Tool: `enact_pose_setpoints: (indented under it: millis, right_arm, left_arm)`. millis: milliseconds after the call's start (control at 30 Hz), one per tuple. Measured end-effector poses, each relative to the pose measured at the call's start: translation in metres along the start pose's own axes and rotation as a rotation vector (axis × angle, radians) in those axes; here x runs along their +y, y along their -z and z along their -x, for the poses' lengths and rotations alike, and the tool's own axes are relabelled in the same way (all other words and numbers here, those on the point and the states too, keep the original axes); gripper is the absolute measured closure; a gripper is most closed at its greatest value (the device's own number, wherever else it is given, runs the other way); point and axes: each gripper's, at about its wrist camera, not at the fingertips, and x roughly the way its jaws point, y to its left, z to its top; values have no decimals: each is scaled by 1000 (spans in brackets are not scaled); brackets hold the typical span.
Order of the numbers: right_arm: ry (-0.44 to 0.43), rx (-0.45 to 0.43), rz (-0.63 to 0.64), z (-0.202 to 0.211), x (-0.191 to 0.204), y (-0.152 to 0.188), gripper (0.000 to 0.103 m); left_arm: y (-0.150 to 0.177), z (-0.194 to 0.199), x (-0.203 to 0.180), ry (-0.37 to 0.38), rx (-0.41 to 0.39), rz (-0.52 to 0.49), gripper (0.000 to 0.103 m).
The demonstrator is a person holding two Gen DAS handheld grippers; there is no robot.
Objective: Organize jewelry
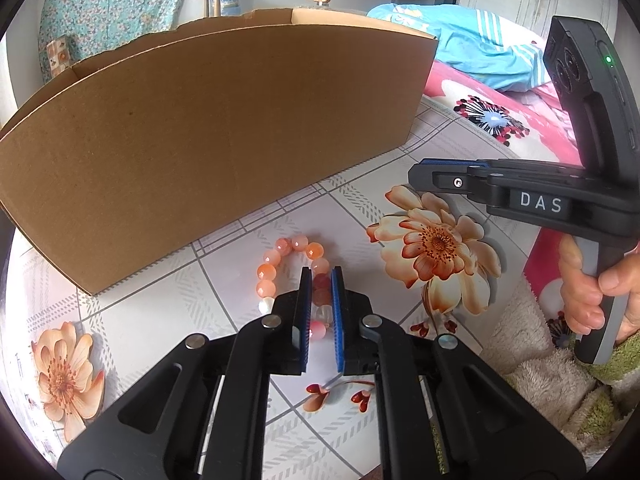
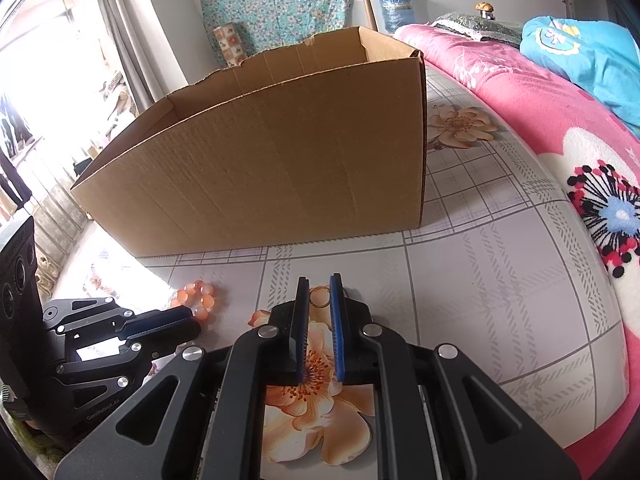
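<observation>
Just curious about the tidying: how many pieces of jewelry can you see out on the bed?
2: an orange bead bracelet between the left gripper's fingers, and a small gold ring at the right gripper's tips. The box may hide more.

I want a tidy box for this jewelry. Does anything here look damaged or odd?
Yes: the cardboard box has a ragged, torn top edge along its far wall, with the flaps apparently ripped off. The bead bracelet looks intact.
</observation>
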Motion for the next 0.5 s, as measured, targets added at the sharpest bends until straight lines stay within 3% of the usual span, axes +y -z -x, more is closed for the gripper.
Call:
enact_pose_setpoints:
  millis: [500]
  right_arm:
    - [-40, -58, 3, 25, 8, -7, 92]
  left_arm:
    - [-12, 32, -3, 31, -83, 25, 95]
